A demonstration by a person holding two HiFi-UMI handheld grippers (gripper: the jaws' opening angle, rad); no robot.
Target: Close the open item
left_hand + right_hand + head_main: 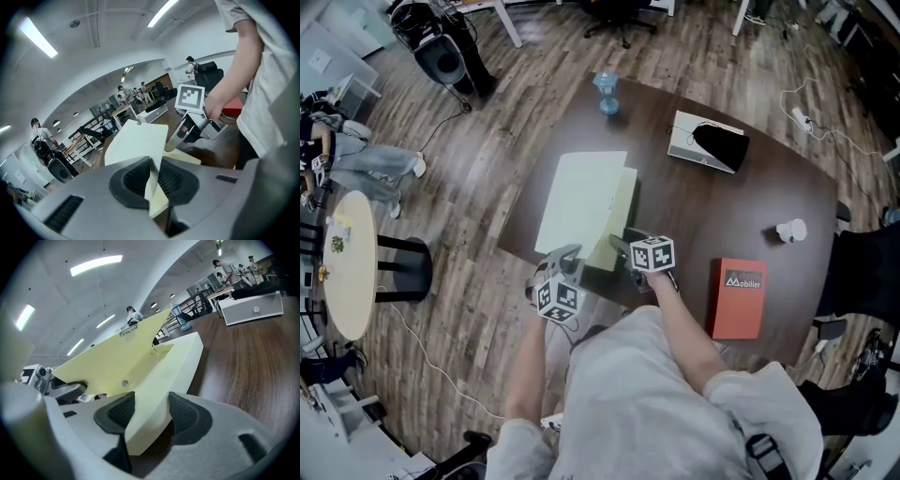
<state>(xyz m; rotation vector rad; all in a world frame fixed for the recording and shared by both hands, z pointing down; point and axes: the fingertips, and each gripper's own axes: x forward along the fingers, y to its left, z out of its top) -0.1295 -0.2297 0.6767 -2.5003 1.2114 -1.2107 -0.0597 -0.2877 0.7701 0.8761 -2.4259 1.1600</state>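
At the counter [722, 216]'s near edge, the left gripper [154, 180] clamped the raised lid [138, 140] while the right gripper [150, 416] held its jaws apart around the box [180, 359] beneath.

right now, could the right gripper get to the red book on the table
Probably yes. The red book lies flat beside the right gripper, only bare table between them. Its open jaws straddle the yellow box's wall, so it must back off that first.

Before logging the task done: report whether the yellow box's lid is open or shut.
Open: the lid is raised off the box base, gaping in the right gripper view, its edge pinched by the left gripper.
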